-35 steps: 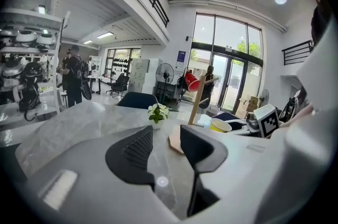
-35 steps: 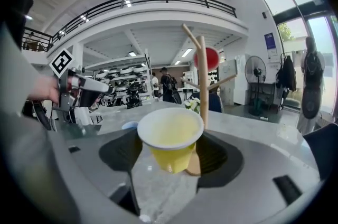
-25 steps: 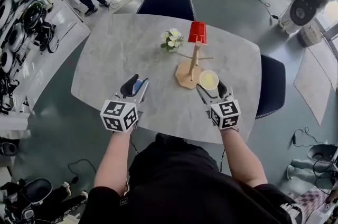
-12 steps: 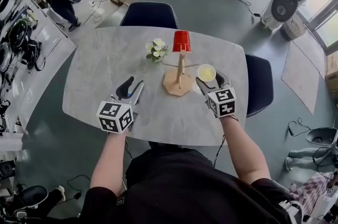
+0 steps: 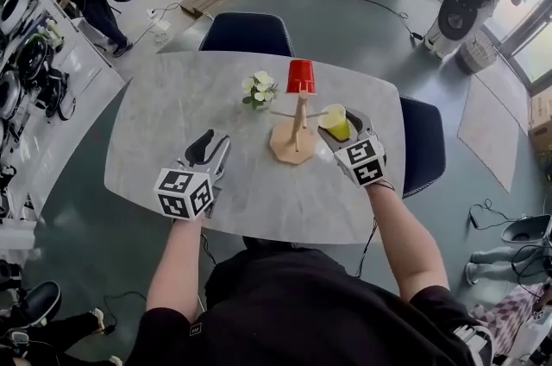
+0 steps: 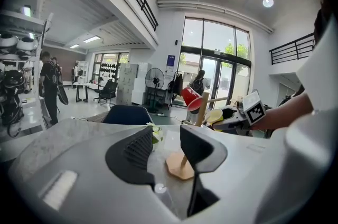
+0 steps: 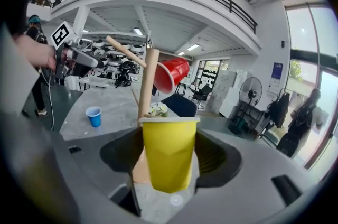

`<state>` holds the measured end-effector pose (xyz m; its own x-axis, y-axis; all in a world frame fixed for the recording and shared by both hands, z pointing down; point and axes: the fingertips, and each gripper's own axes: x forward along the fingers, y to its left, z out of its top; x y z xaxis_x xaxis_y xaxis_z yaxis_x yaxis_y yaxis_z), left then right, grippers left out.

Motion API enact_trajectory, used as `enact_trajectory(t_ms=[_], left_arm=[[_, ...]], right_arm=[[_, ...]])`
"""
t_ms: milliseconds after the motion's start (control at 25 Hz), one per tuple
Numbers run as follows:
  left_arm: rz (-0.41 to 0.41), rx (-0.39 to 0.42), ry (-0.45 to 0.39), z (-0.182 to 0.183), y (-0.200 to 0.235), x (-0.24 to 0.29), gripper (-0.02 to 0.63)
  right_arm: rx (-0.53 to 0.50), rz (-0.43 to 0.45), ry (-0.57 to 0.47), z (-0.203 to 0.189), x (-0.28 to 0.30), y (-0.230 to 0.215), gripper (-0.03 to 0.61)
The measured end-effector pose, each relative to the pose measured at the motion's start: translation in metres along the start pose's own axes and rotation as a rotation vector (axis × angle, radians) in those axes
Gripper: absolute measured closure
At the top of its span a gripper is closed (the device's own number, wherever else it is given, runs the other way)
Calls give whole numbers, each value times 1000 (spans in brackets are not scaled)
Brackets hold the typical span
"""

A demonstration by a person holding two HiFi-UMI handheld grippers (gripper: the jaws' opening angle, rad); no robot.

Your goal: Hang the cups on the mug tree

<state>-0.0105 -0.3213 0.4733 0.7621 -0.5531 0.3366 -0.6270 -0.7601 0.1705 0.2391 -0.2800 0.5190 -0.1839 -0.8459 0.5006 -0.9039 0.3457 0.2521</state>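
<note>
The wooden mug tree (image 5: pixel 293 140) stands on the grey table (image 5: pixel 164 123) with a red cup (image 5: pixel 301 77) tipped over its top peg. My right gripper (image 5: pixel 339 129) is shut on a yellow cup (image 5: pixel 335 122), held tilted just right of the tree's post. In the right gripper view the yellow cup (image 7: pixel 169 151) fills the gap between the jaws, with the post (image 7: pixel 147 85) close behind it. My left gripper (image 5: pixel 210 148) hovers open to the left, nothing between its fingers (image 6: pixel 140 151). A small blue cup (image 7: pixel 94 115) stands on the table below it.
A small bunch of white flowers (image 5: pixel 259 88) sits just left of the tree. Dark blue chairs stand at the far side (image 5: pixel 248 34) and the right end (image 5: pixel 423 144) of the table. People stand on the floor beyond.
My right gripper has carried the yellow cup up and in toward the tree and rolled, so the cup now leans on its side. The left gripper has shifted slightly.
</note>
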Motion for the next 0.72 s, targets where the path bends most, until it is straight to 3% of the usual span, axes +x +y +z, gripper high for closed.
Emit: enact_trajectory(t_ms=[320,720], left_arm=[[17,-25,6,-7,14,-14,443],[16,-43,8,-14,19,-22,445]], right_arm=[[-401,61,70,22,12,20,270],[-786,66,185,12,32,46,268]])
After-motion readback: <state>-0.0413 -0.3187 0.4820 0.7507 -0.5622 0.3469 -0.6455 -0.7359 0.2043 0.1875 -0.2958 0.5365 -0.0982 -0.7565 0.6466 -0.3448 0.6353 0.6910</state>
